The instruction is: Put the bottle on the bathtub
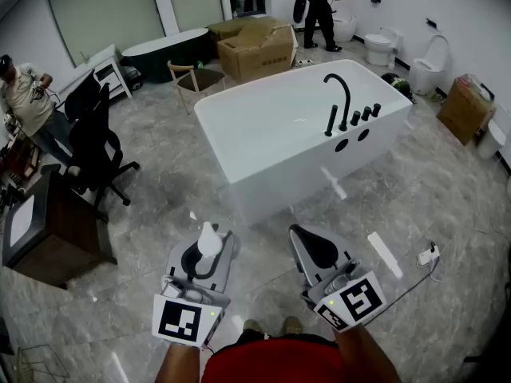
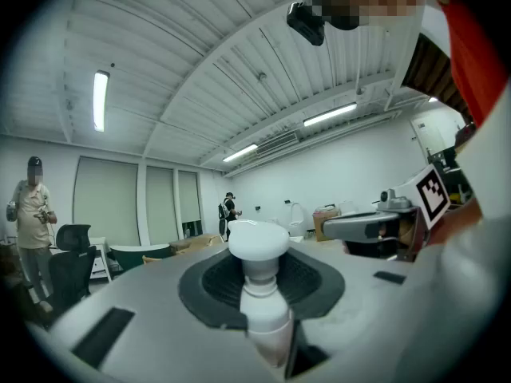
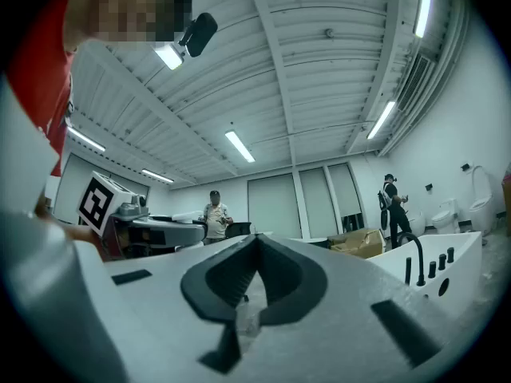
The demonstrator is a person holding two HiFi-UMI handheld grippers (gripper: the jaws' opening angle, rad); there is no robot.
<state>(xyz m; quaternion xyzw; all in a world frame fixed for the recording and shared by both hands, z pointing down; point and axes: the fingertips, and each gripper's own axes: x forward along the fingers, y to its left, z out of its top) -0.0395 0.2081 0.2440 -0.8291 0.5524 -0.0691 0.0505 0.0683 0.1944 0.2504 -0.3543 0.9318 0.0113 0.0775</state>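
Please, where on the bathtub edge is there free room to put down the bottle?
The wide near edge of the bathtub is bare from its nearest corner up to the black faucet. The narrow left edge is bare too. It is crowded around the faucet and its knobs.

place: sanitary-ware showroom in a hall-like room. shown by: white freestanding bathtub fitted with black tap, set out on grey marble-tiled floor; dark bathtub placed by the far windows; toilets lined along the right wall; cardboard boxes stacked behind; office chair and wooden desk kept at the left; ribbed ceiling hung with strip lights.
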